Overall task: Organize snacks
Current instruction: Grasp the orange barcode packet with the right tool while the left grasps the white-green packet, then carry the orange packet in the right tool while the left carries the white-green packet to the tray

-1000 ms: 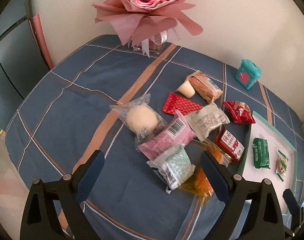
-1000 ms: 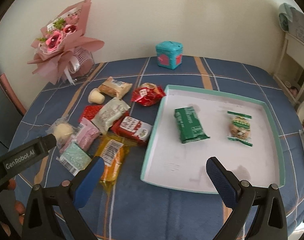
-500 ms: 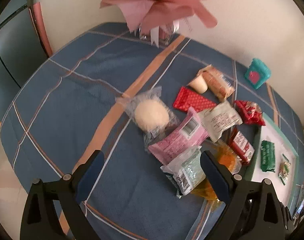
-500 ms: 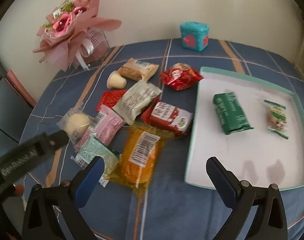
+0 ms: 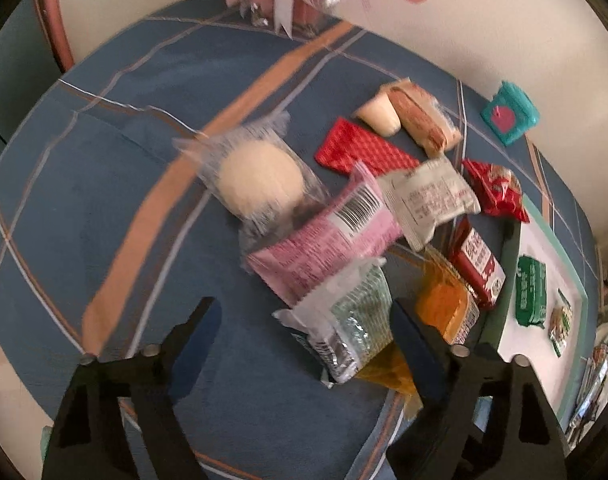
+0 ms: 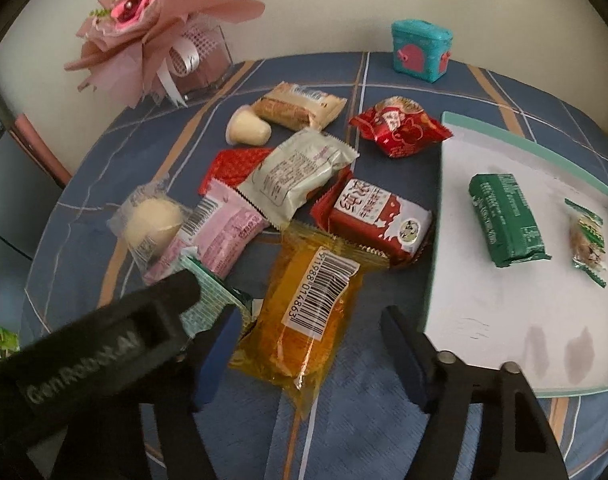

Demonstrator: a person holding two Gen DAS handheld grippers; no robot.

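Snacks, loose, on a round table under a blue plaid cloth (image 6: 384, 432), listed left to right in the right wrist view.

- Pink paper-wrapped rose bouquet (image 6: 152, 28): far left edge, by the wall.
- Round cream bun in a clear wrapper (image 6: 152, 222): left end of the heap.
- Pink foil packet with barcode (image 6: 220, 236): touching the bun, partly over the mint-green foil packet (image 6: 208, 304).
- Left gripper (image 5: 304, 340): black, blue pads. Its jaws have just been closing and now straddle the mint-green packet (image 5: 352, 324); pads not pressing on it. Lower and closer to the heap than a second ago, when the packets lay well ahead of it.
- Red checked flat packet (image 6: 232, 164) and grey-white pillow packet (image 6: 300, 172): middle of the heap, the white one lying over the red.
- Small cream jelly cup (image 6: 248, 132) and tan biscuit packet (image 6: 300, 108): behind them, touching.
- Orange clear-wrapped cake with barcode label (image 6: 308, 312): near edge of the heap.
- Right gripper (image 6: 308, 348): jaws have just been closing, one either side of the orange cake's near end, not yet clamping. Earlier it hung over the tray's near left corner.
- Red-and-white carton-style packet (image 6: 380, 220) and red crinkled foil bag (image 6: 400, 128): beside the tray's left rim.
- White tray with mint-green rim (image 6: 524, 144): right side, holding a dark green wrapped bar (image 6: 504, 220) and a small green-ended nut sweet (image 6: 588, 236), apart.
- Teal box with a pink heart (image 6: 420, 52): far edge.
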